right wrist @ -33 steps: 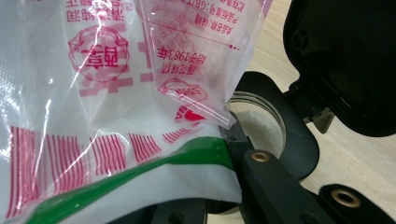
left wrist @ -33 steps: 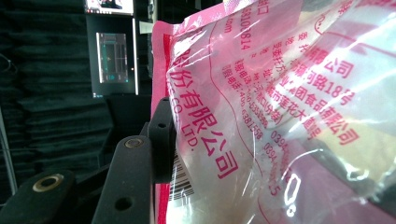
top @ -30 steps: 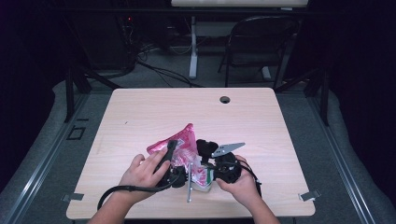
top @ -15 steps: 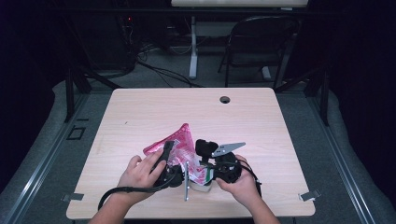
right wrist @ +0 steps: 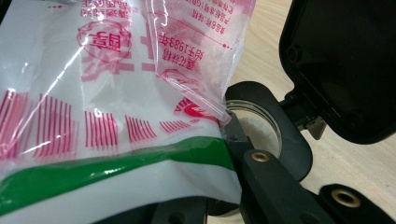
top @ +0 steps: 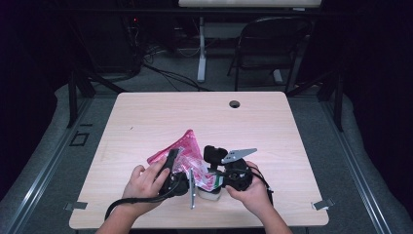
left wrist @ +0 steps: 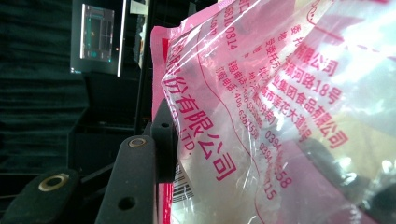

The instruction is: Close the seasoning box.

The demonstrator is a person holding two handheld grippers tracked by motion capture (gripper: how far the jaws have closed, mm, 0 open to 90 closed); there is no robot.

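A pink and clear plastic bag (top: 184, 152) printed with red characters is held between both grippers near the table's front edge. My left gripper (top: 181, 169) is shut on the bag's edge (left wrist: 261, 121); one black jaw presses against the film and the other is hidden behind it. My right gripper (top: 215, 178) grips the bag's green-striped part (right wrist: 116, 140) from the other side. Under the bag stands a small white jar (top: 212, 195) with its black flip lid (right wrist: 345, 70) open, and pale powder (right wrist: 254, 126) shows inside.
A light wooden table (top: 146, 117) has a cable hole (top: 234, 104) near its far edge. Beyond the table stand a dark folding chair (top: 272, 44) and a white desk leg (top: 201, 48). Cables trail from both grippers toward the front edge.
The bag has shifted slightly left and lower between the grippers. Both hands stay almost where they were.
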